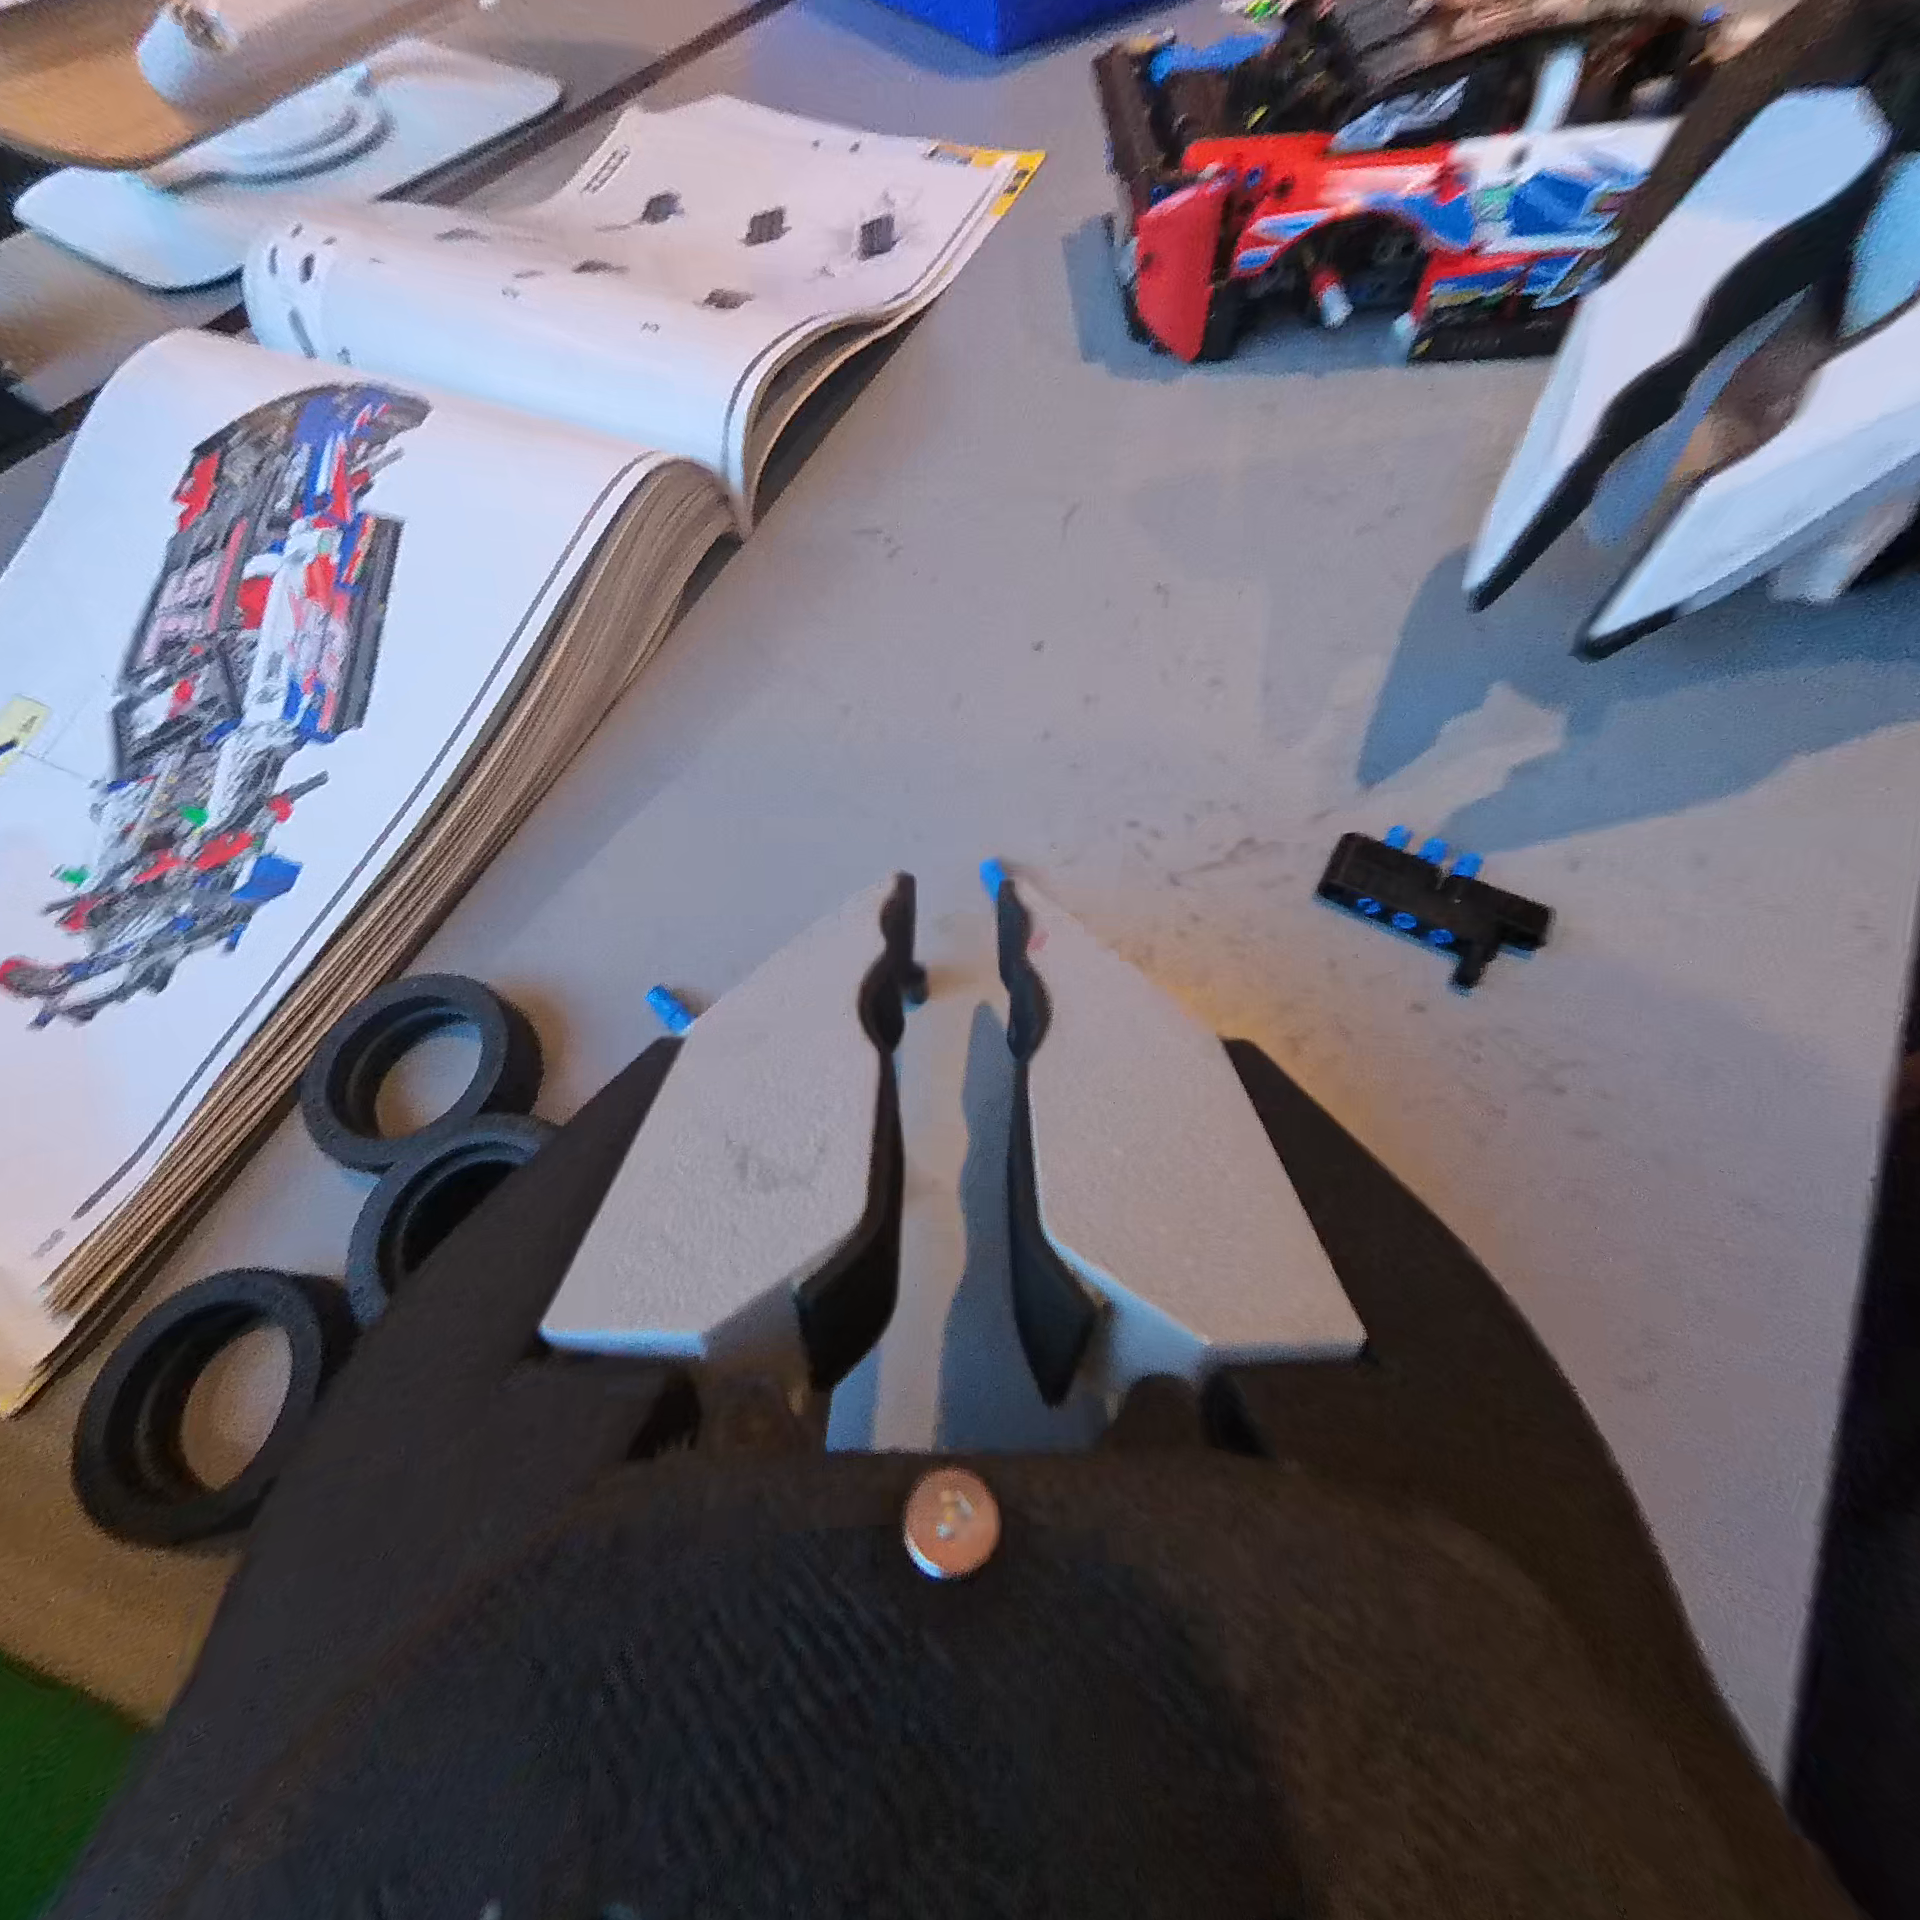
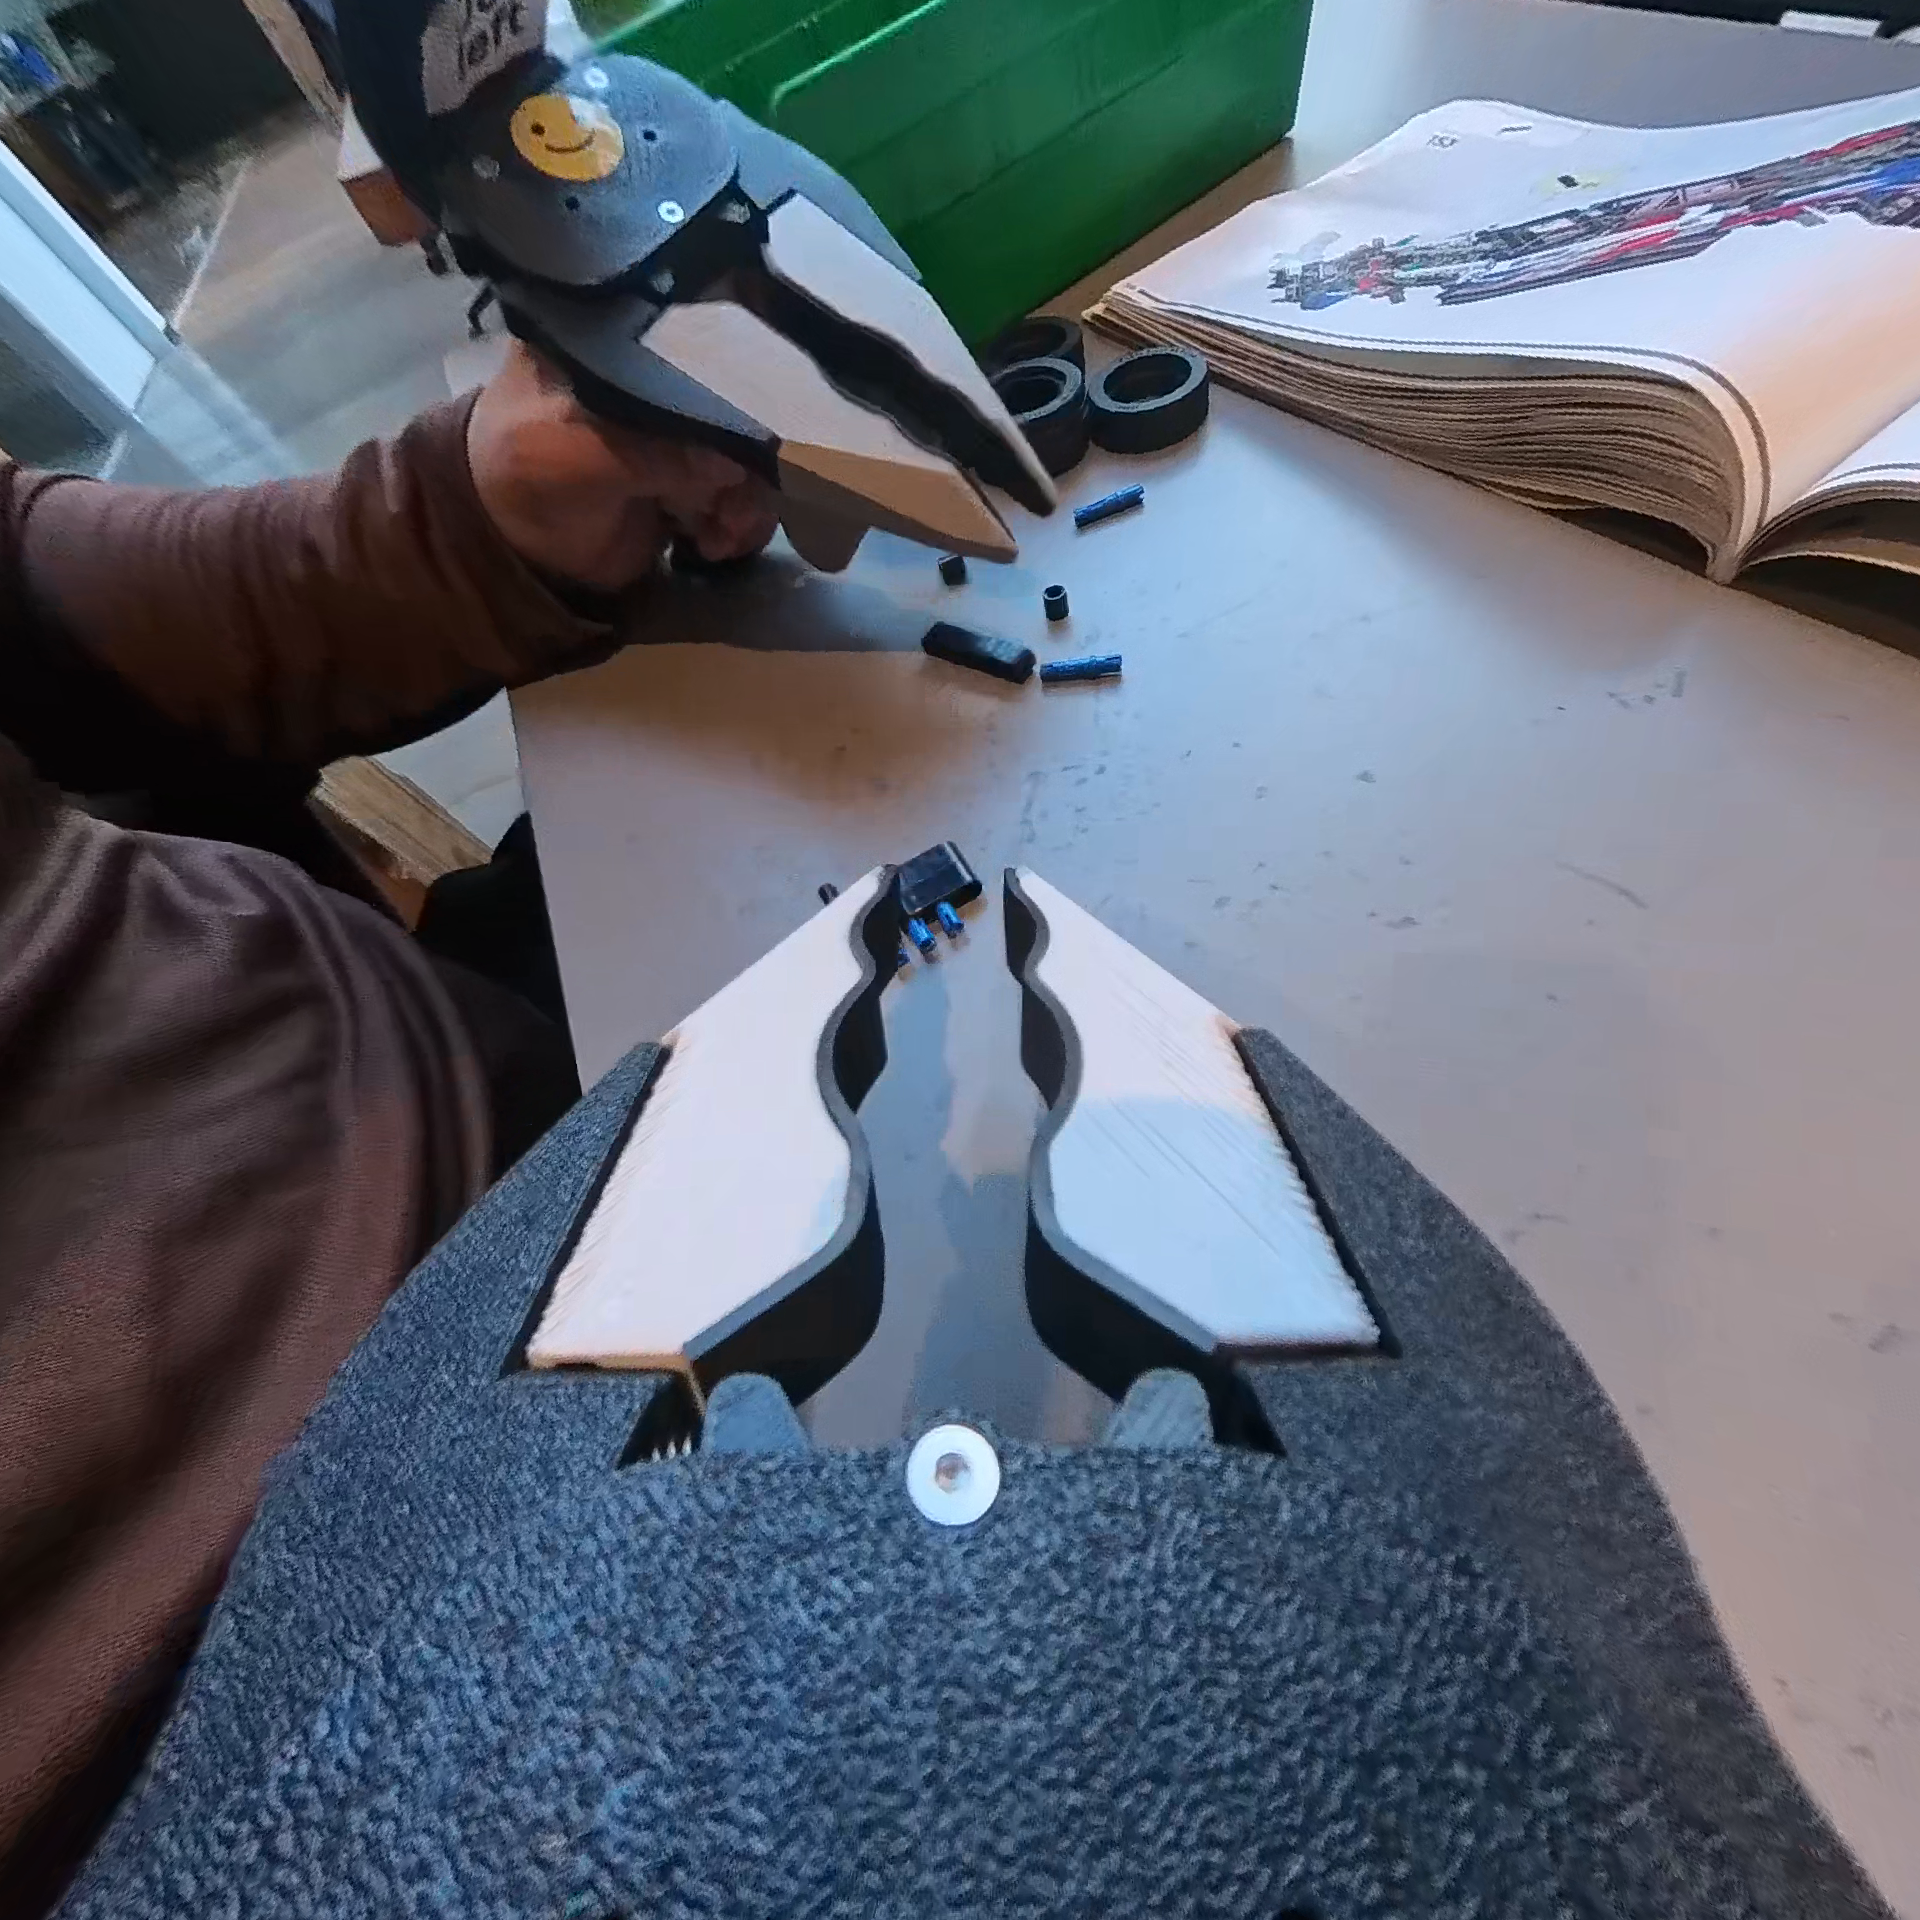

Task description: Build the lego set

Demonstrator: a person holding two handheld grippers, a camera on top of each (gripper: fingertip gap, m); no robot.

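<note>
Lego pieces lie scattered over a grey table (image 1: 1091,644), and nearest the right gripper (image 2: 943,894) is a short black beam with blue pins (image 2: 935,888), lying on the tabletop just at the tips of that gripper's fingers. Those fingers stand apart and grip nothing; the beam sits toward the left finger (image 2: 758,1091), though I cannot tell whether it touches. From the left wrist view the same beam (image 1: 1434,909) lies flat, well to the right of the left gripper (image 1: 951,883), whose fingers are also slightly parted and empty. A blue pin (image 1: 992,878) lies just beside that gripper's right fingertip, and another blue pin (image 1: 665,1006) shows at its left edge. In the right wrist view, small black bushes (image 2: 1056,601) and a dark curved piece (image 2: 977,649) lie near the left gripper's tips. Three black tyres (image 1: 416,1070) rest close together to the left, beside the edge of a thick open instruction book (image 1: 499,582), its page showing a coloured drawing of a car. Farther back, past the right gripper, stands the partly built car (image 1: 1351,239) in red, white, blue and black. A green bin (image 2: 1039,135) sits at the table's far edge in the right wrist view, and a person's brown sleeve (image 2: 208,582) reaches to the left gripper.
</note>
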